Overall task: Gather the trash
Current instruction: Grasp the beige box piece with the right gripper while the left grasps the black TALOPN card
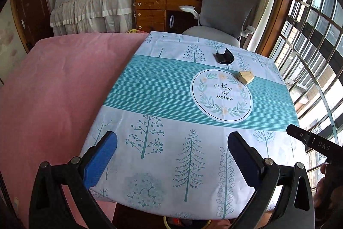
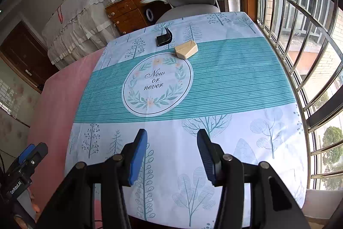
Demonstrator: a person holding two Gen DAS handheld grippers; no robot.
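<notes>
Two grippers above a tablecloth (image 2: 214,83) bearing two scraps.

Both the left gripper (image 1: 171,156) and right gripper (image 2: 171,153) stand parted and empty over the cloth's near edge. The tan scrap (image 2: 186,49) and black scrap (image 2: 164,38) lie well beyond them, just past the cloth's wreath emblem (image 2: 156,84), close together.

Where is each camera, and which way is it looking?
Left wrist: sits on the left gripper, looking down and forward over the table toward the chair; its open fingers show, the right gripper's tip at the right edge.
Right wrist: sits on the right gripper, facing the same way, nearer the window; its open fingers show, the left gripper at lower left.
Both see the black piece, the tan box and the chair.
</notes>
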